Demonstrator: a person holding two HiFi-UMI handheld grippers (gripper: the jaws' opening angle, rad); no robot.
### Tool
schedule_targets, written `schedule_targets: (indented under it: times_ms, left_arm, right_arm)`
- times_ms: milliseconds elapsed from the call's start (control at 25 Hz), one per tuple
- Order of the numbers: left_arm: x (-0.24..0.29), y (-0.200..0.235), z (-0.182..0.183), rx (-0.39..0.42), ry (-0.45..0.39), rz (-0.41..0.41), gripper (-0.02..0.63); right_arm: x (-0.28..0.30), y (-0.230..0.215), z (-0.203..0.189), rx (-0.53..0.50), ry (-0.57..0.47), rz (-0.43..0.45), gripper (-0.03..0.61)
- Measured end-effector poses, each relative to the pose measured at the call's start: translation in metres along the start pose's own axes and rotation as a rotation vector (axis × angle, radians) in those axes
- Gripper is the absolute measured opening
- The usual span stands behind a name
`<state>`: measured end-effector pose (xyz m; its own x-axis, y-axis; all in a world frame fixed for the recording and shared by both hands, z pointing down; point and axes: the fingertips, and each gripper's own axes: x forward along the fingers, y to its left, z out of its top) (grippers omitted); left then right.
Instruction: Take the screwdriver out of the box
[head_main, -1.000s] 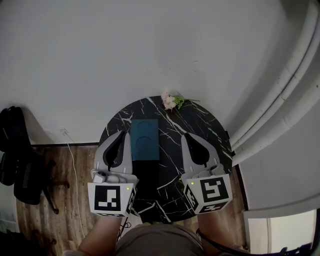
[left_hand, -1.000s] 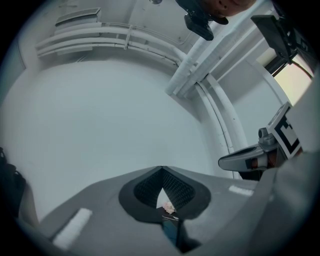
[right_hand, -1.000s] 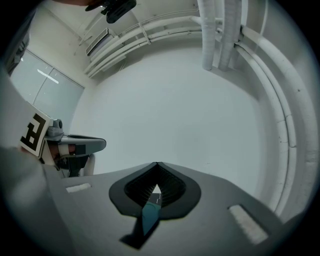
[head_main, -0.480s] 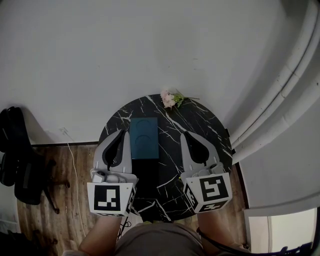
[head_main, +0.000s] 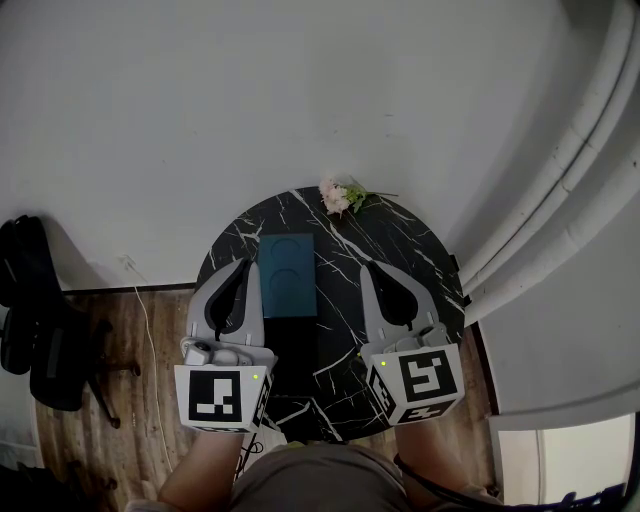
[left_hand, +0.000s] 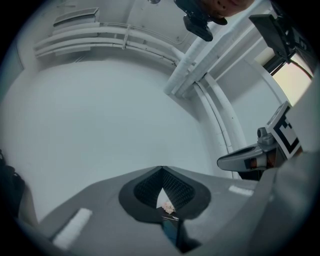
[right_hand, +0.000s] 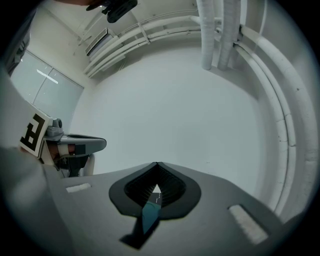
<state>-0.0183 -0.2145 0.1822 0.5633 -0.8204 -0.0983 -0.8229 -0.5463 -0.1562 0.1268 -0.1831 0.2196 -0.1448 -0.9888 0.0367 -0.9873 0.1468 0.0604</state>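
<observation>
A teal box (head_main: 288, 275) lies shut in the middle of the round black marble table (head_main: 400, 250), with a black section (head_main: 293, 345) at its near end. No screwdriver shows. My left gripper (head_main: 245, 263) hovers just left of the box, jaws shut with nothing in them. My right gripper (head_main: 367, 266) hovers right of the box, also shut and holding nothing. In the left gripper view the jaws (left_hand: 161, 169) meet at the tips, and the box (left_hand: 171, 231) shows through the gap. In the right gripper view the jaws (right_hand: 157, 164) meet, with the box (right_hand: 149, 215) below them.
A small pink flower sprig (head_main: 342, 198) lies at the table's far edge, close to the white wall. White pipes (head_main: 570, 200) run along the right. A black chair (head_main: 40, 320) stands on the wooden floor at left, with a white cable (head_main: 150, 340) beside it.
</observation>
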Motion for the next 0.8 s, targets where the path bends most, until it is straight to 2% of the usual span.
schedule_targets:
  times_ms: [800]
  left_arm:
    - [-0.0007, -0.0048, -0.0008, 0.003, -0.003, -0.009, 0.0]
  right_arm:
    - [-0.0021, 0.0, -0.0015, -0.007, 0.003, 0.003, 0.025]
